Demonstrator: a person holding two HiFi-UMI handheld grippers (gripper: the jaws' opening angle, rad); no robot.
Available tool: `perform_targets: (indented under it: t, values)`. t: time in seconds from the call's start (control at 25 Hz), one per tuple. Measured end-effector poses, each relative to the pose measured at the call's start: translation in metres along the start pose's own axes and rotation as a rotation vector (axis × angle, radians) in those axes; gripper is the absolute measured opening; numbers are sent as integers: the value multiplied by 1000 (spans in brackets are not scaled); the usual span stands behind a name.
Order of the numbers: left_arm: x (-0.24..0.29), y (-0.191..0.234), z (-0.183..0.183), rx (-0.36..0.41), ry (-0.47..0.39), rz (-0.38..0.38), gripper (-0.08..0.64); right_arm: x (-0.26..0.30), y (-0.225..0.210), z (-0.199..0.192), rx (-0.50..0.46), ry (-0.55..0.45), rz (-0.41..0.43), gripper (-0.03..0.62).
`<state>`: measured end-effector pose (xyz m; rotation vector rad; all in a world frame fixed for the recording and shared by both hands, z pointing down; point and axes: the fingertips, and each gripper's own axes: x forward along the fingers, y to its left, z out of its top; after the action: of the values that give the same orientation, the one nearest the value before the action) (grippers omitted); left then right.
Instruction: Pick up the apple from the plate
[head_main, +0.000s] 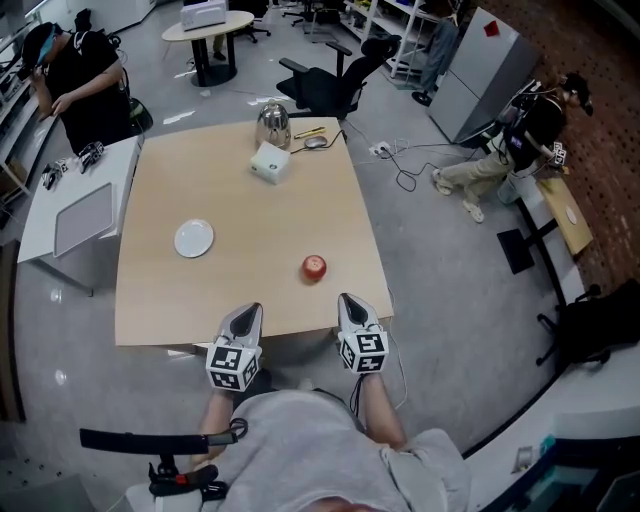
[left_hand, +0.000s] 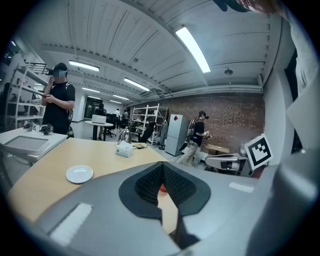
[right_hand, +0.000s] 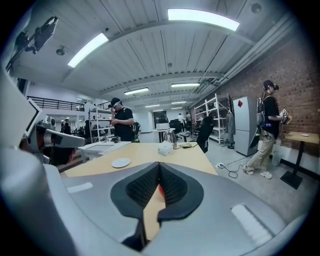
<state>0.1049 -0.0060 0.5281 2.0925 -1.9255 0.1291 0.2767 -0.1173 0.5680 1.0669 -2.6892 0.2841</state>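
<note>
A red apple (head_main: 314, 267) lies on the bare tan table (head_main: 240, 290), right of centre and near the front edge. The small white plate (head_main: 194, 238) stands empty to its left, well apart from it. My left gripper (head_main: 248, 313) and right gripper (head_main: 349, 302) hover over the table's front edge, both shut and holding nothing. The apple lies beyond and between them. In the left gripper view, a red sliver of the apple (left_hand: 162, 188) shows behind the closed left gripper (left_hand: 161, 165), with the plate (left_hand: 79, 173) at the left. The right gripper view shows the right gripper (right_hand: 159, 165), the apple (right_hand: 160, 189) and the plate (right_hand: 120, 162).
A white tissue box (head_main: 269, 162) and a metal kettle (head_main: 273, 124) stand at the table's far edge. A white side table (head_main: 80, 215) adjoins the left side, with a person (head_main: 85, 80) behind it. A black office chair (head_main: 330, 82) stands beyond the table, and cables (head_main: 405, 165) lie on the floor.
</note>
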Motion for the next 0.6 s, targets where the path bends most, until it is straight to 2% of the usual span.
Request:
perform_targets:
  t: [0.6]
  values:
    - [-5, 1, 2, -2, -8, 30, 20, 1, 1, 1, -14, 3, 17, 6]
